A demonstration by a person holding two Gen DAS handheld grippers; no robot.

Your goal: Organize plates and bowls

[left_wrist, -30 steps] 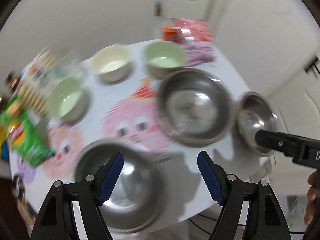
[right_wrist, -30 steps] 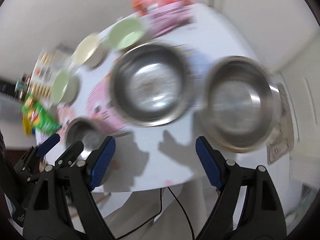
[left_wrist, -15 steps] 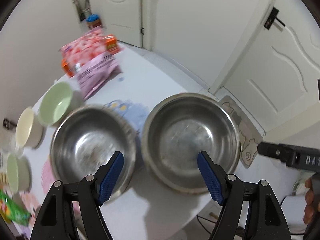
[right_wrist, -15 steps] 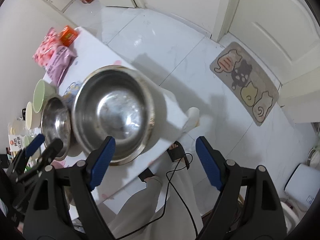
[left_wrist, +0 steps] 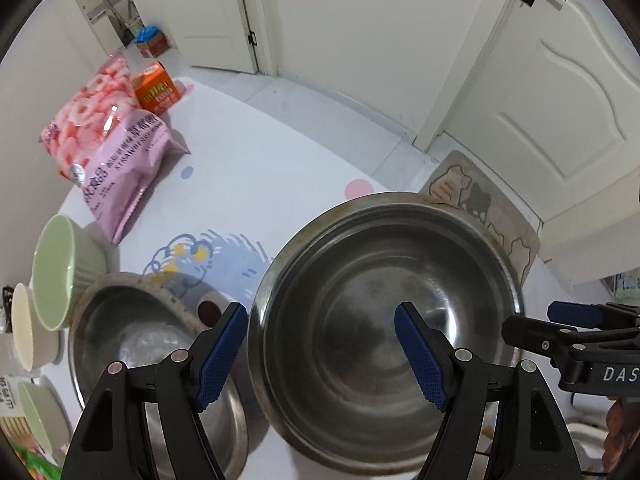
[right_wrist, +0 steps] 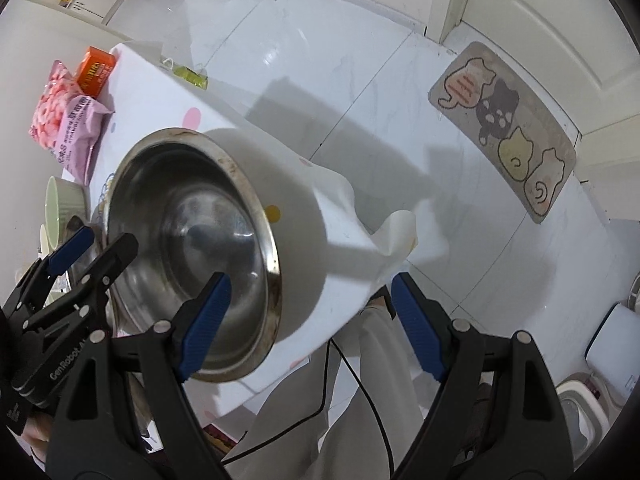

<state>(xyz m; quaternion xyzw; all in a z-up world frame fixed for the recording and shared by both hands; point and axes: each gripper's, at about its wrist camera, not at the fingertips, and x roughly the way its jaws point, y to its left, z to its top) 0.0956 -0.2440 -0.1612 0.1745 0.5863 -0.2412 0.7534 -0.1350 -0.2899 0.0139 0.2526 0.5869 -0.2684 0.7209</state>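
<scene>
A large steel bowl [left_wrist: 384, 308] sits near the table's right corner; it also shows in the right wrist view [right_wrist: 188, 248]. My left gripper [left_wrist: 320, 356] is open, its jaws either side of the bowl's left rim, above it. A second steel bowl [left_wrist: 132, 340] stands just left of it. My right gripper [right_wrist: 308, 324] is open, straddling the large bowl's right rim and the table edge; it shows in the left wrist view [left_wrist: 560, 324] at the right. A green ribbed bowl [left_wrist: 60, 268], a cream bowl [left_wrist: 24, 336] and another green bowl [left_wrist: 40, 412] stand at the left.
Snack bags [left_wrist: 116, 160] and an orange box [left_wrist: 156, 92] lie at the far left of the white tablecloth [left_wrist: 260, 168]. The cloth corner hangs off the table [right_wrist: 392, 232]. A cat-print floor mat [right_wrist: 504, 128] and white doors [left_wrist: 560, 100] lie beyond.
Both grippers have swung right and come closer to the large steel bowl, which now fills the middle of both views. The third steel bowl has left the view.
</scene>
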